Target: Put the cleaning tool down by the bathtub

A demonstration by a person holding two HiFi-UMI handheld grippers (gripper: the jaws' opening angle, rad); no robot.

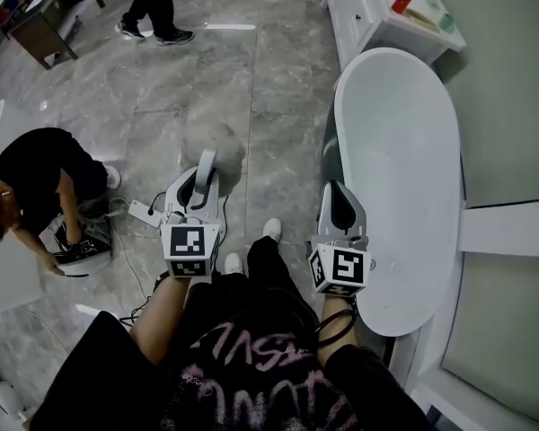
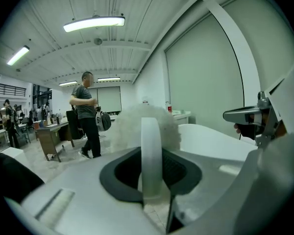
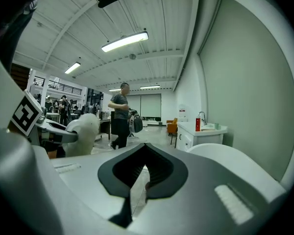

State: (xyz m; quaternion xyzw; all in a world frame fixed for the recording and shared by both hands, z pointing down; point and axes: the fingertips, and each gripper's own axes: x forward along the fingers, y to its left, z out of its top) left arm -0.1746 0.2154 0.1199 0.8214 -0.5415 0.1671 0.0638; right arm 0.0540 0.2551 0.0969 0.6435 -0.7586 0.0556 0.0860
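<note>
Head view: L gripper (image 1: 200, 182) fingers clamped on duster (image 1: 214, 146) handle. Fluffy head sits beyond fingertips, over floor (image 1: 269, 79); bathtub (image 1: 391, 151) to fingers' right.
L gripper view: handle upright betw. fingers.
R gripper view: R gripper (image 3: 139, 177) fingers closed together, nothing held; bathtub right of them.

White bathtub (image 1: 395, 169), grey marbled floor (image 1: 251, 79), off-white fluffy cleaning tool (image 1: 217, 146), black shirt (image 1: 242, 375) with pink lettering

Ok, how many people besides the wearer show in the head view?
2. A crouching person is at far left; a second person's legs show at the top edge. More may be out of frame.
</note>
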